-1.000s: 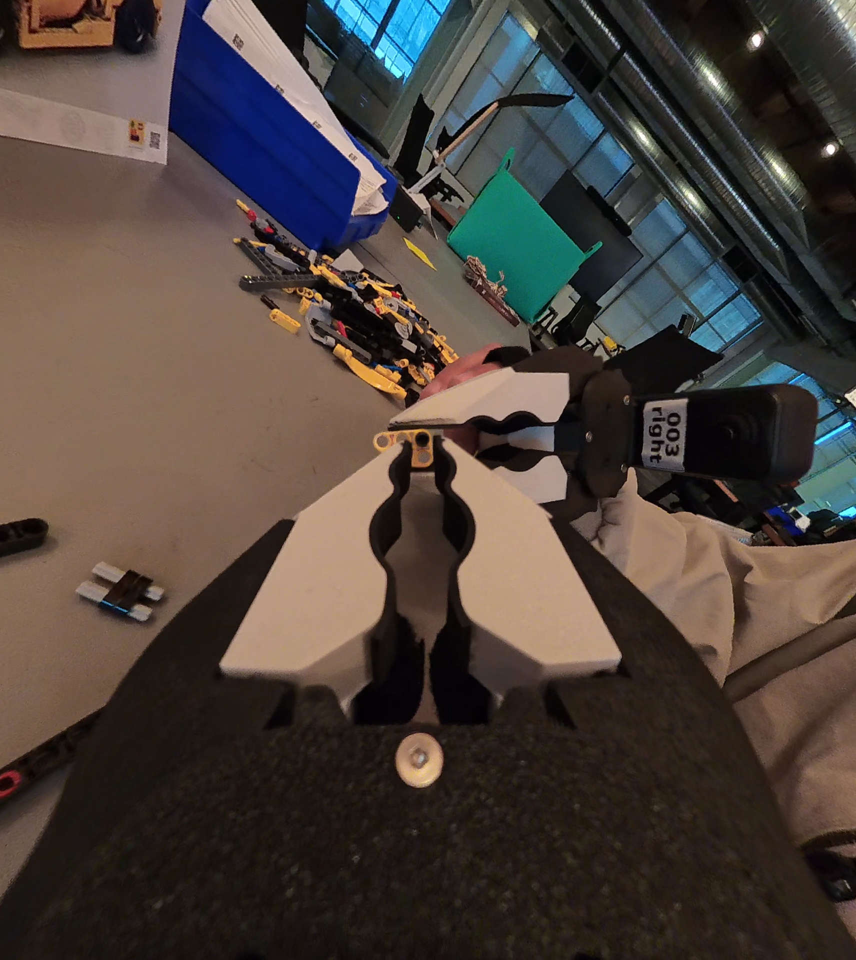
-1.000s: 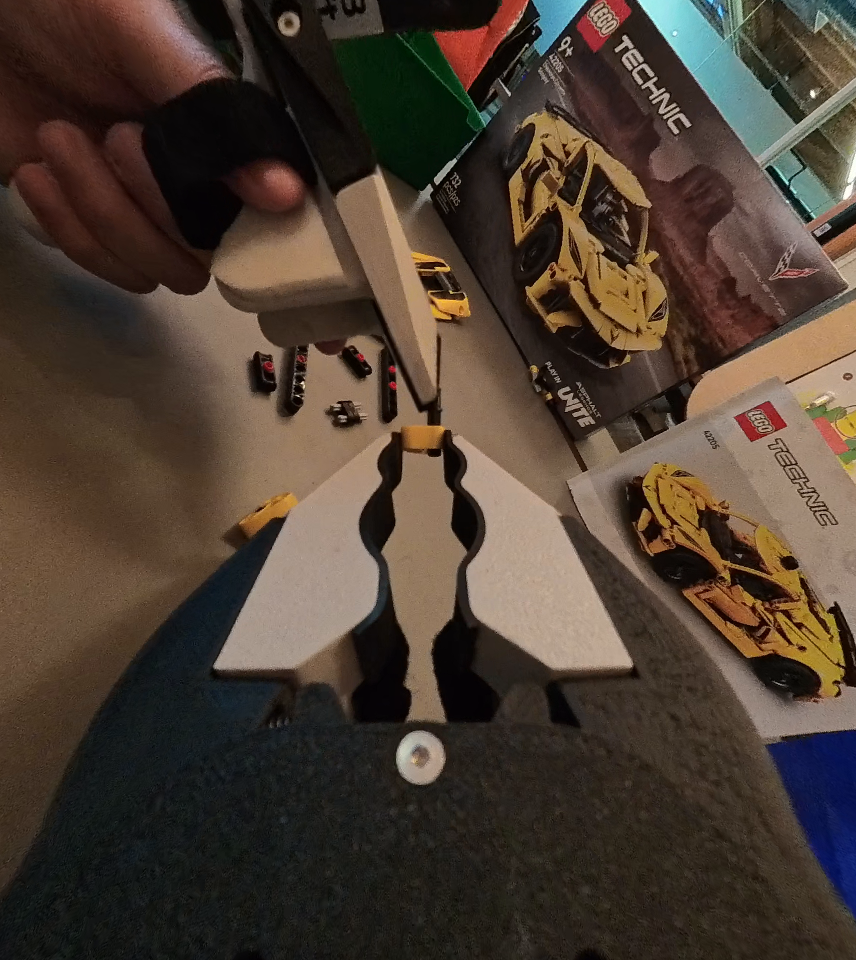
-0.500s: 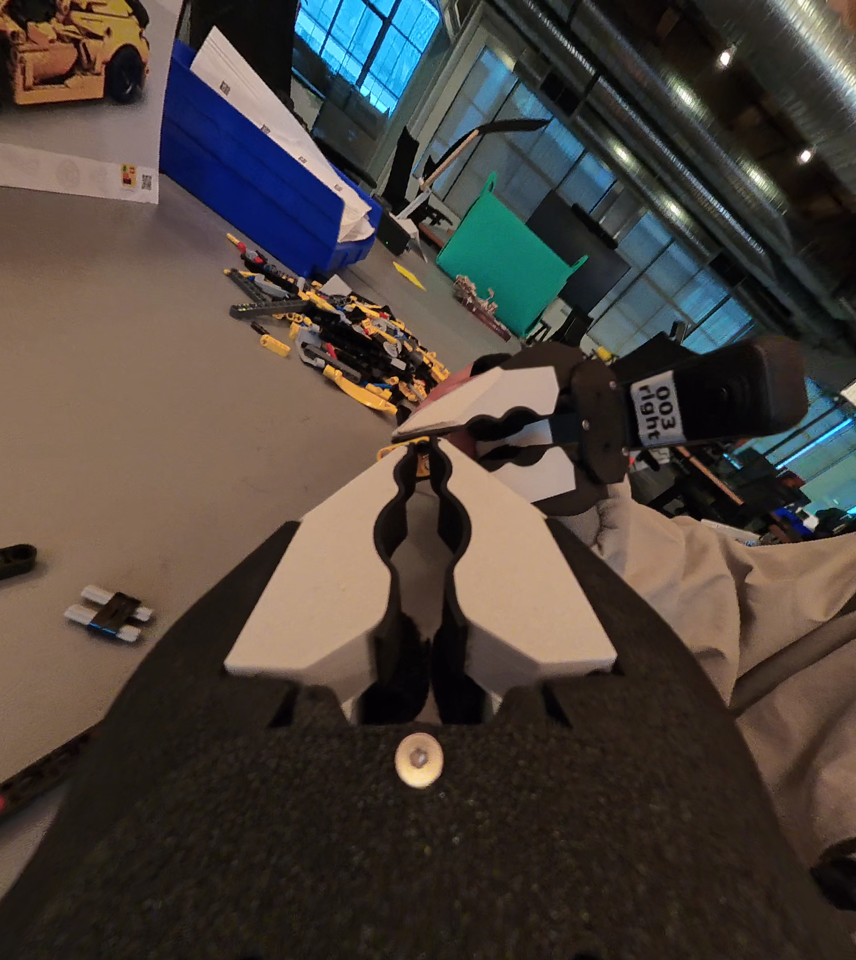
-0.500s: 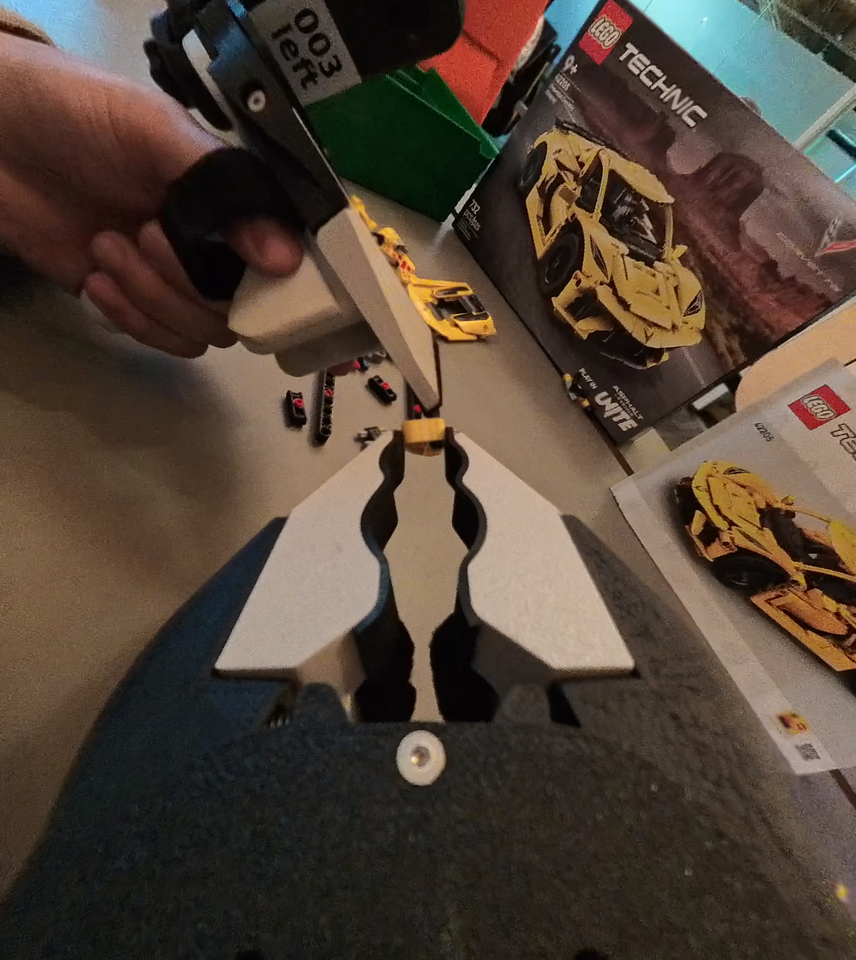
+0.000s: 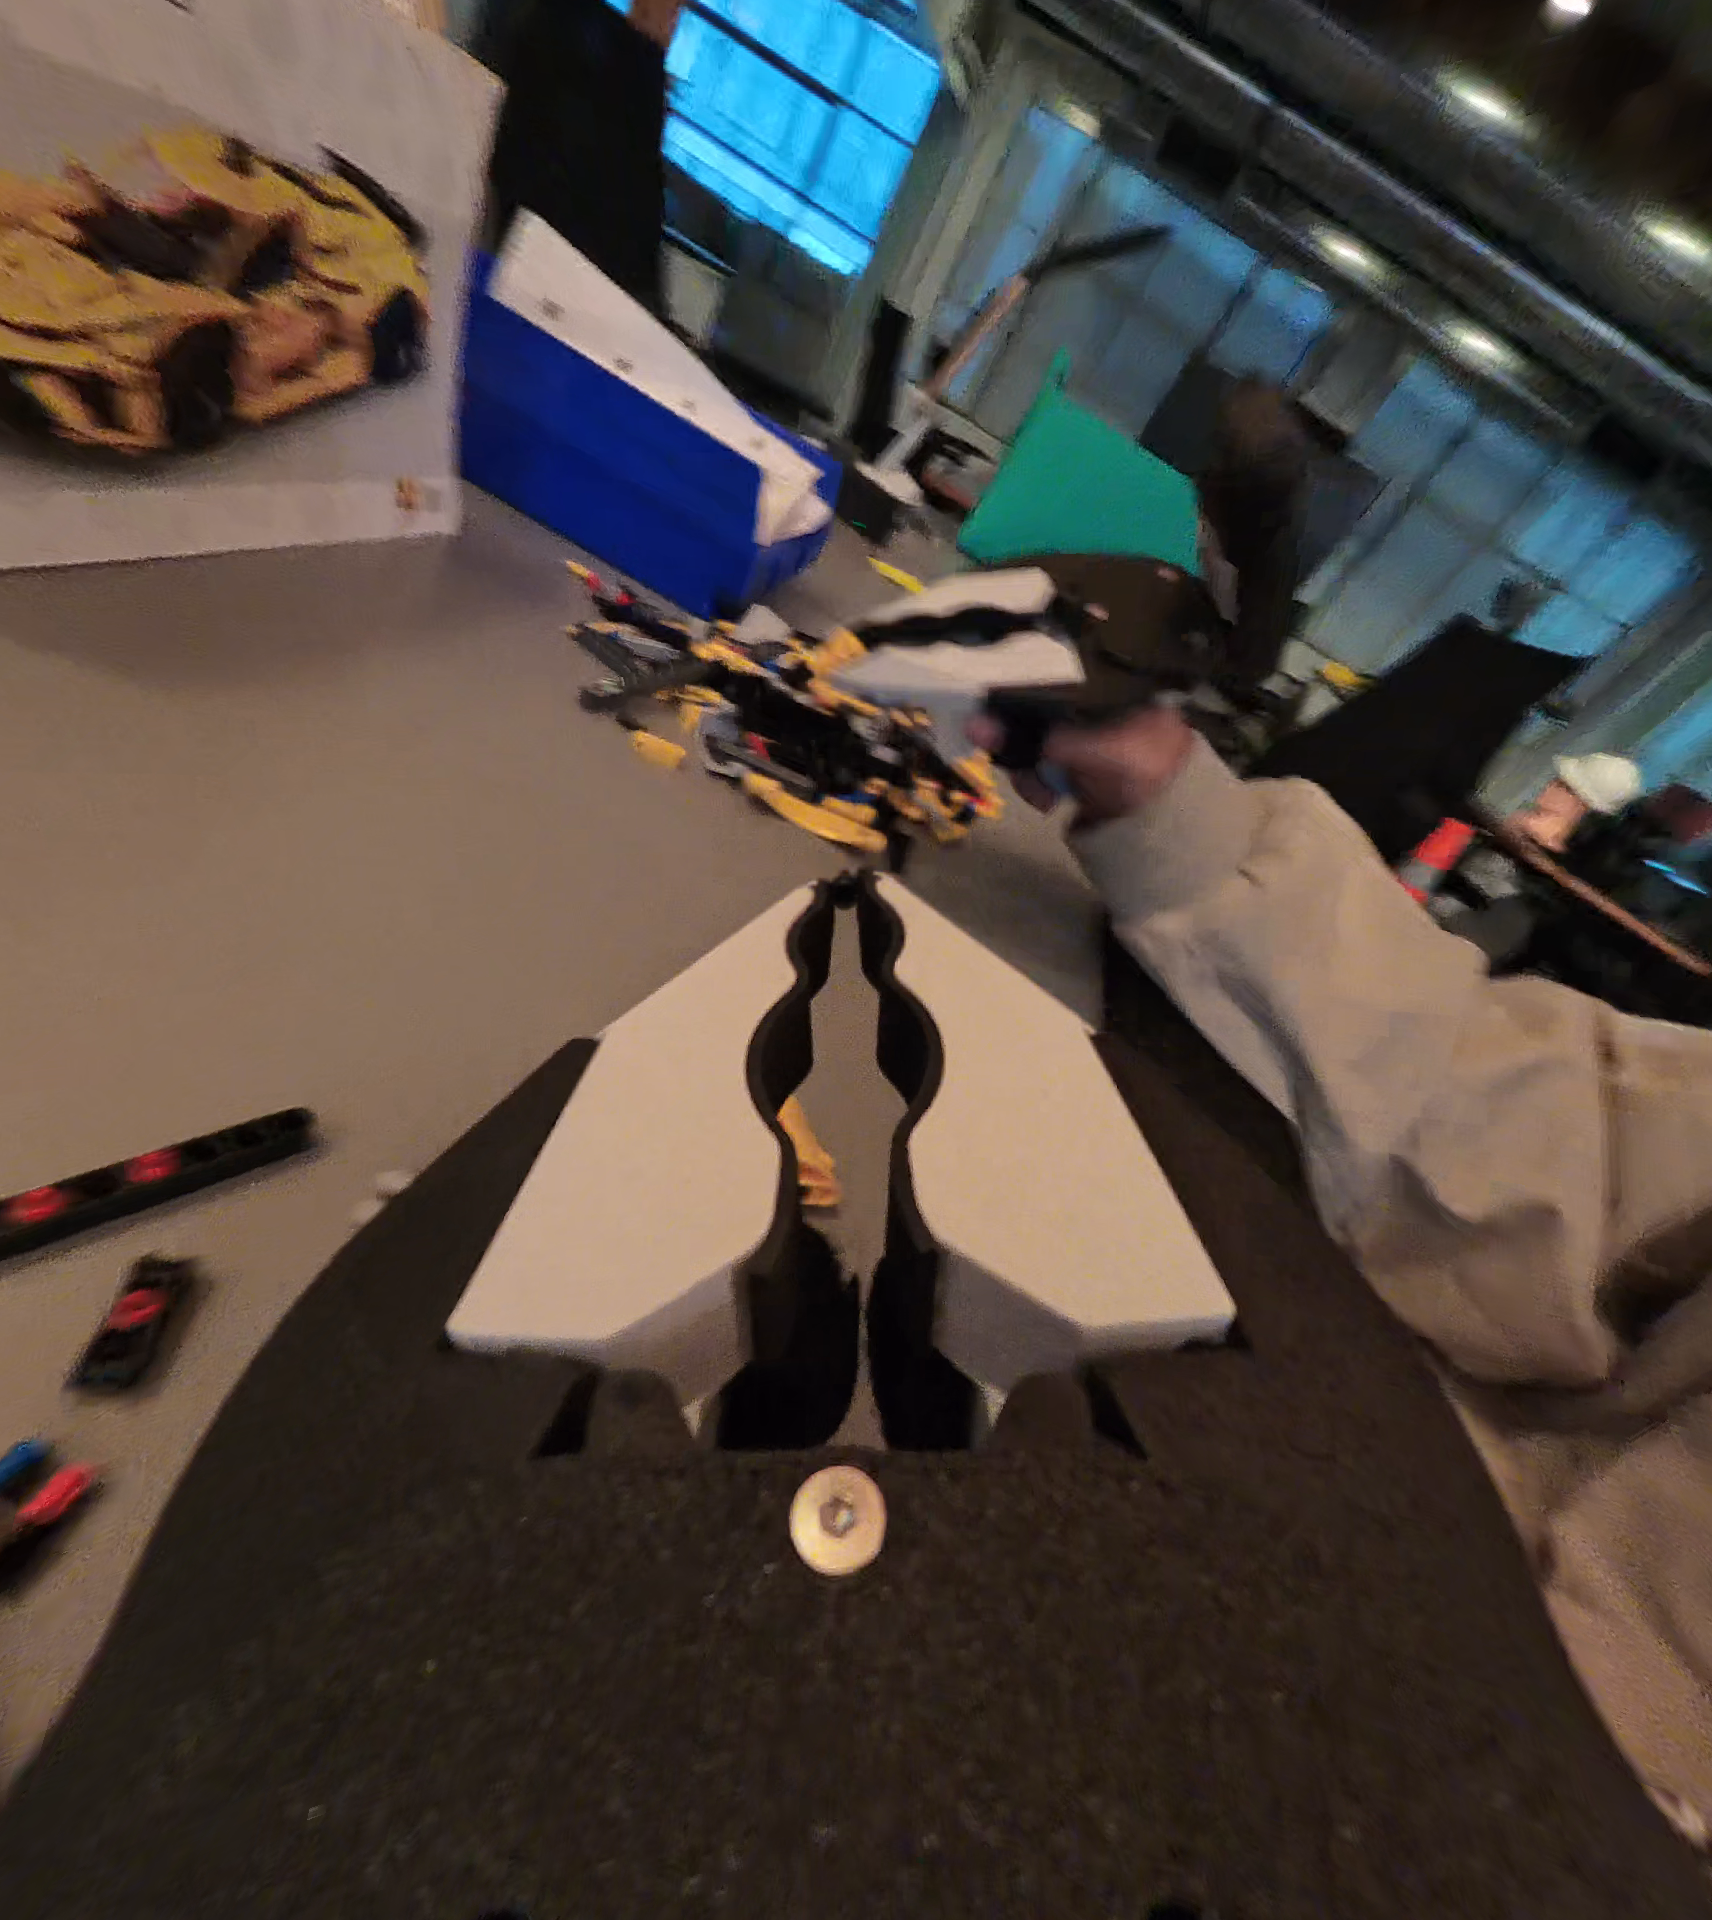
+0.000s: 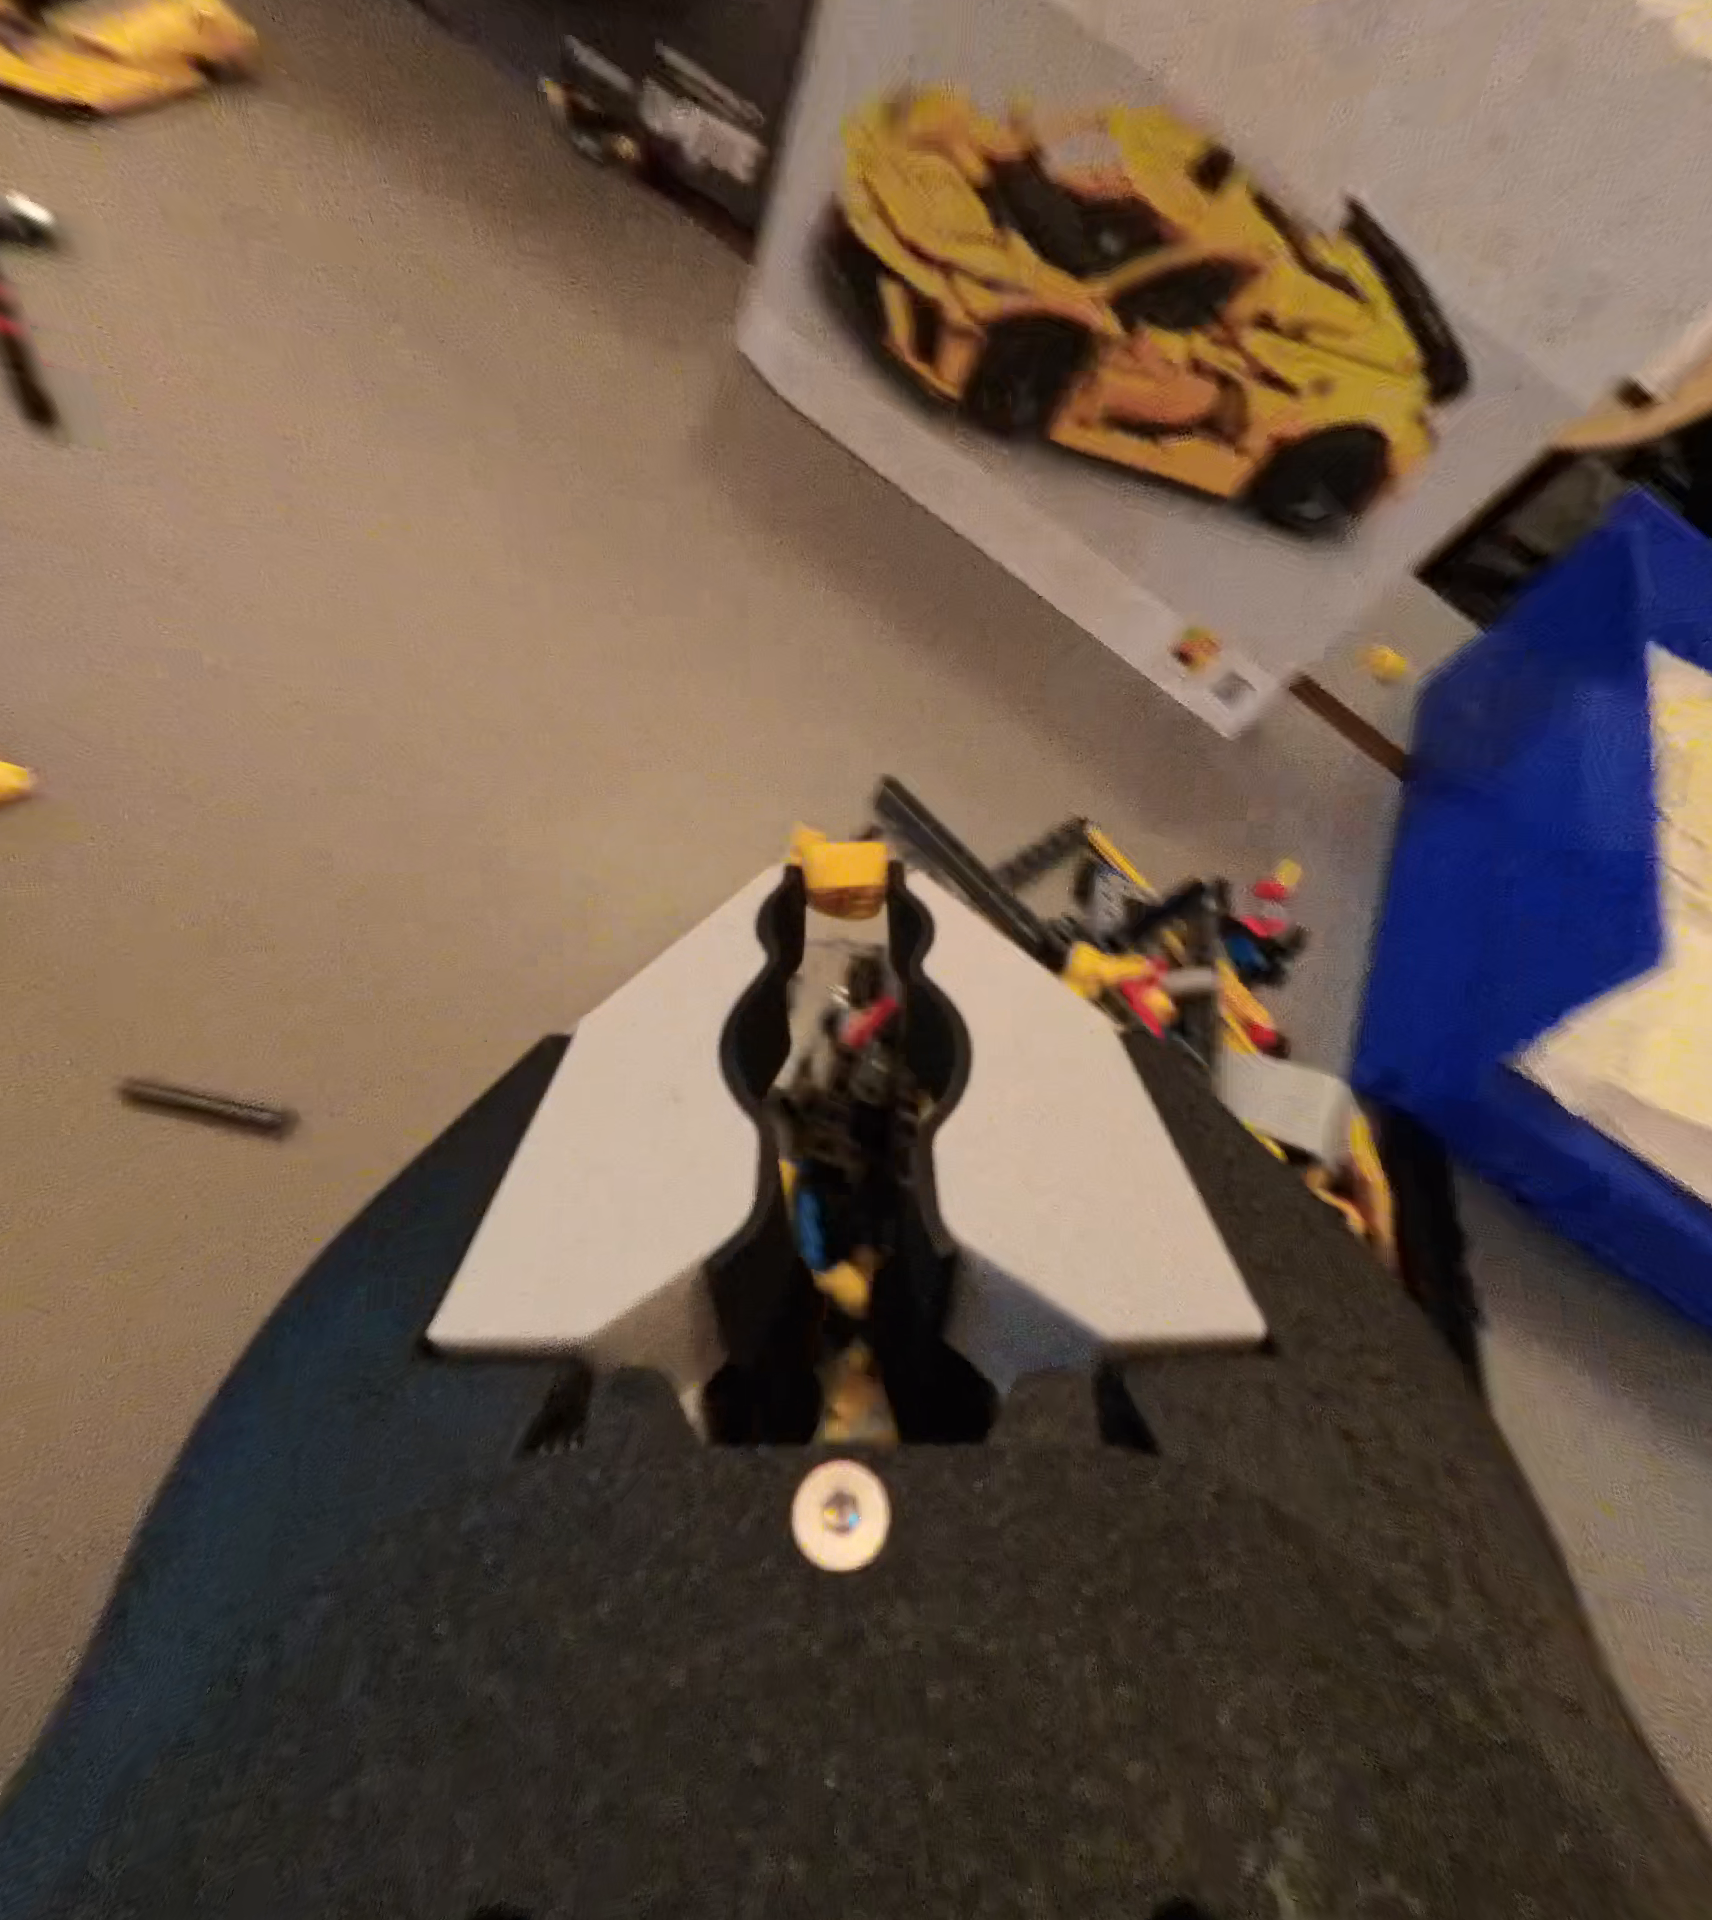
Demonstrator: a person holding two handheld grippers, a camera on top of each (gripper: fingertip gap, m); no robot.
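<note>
Grippers: your right gripper [image 6: 841,894] pinches a small yellow piece [image 6: 839,878], light, rigid, slippery plastic; left gripper [image 5: 847,883] is closed on a tiny dark pin [image 5: 845,885].

The parts pile [image 6: 1174,966] lies on the table [image 6: 416,623], between booklet [image 6: 1122,343] and bin [image 6: 1538,883].

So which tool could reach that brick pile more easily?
Likely right: the right tool, pinching a yellow piece, hangs over the pile; the left tool, gripping a small dark piece, sits farther back.
</note>
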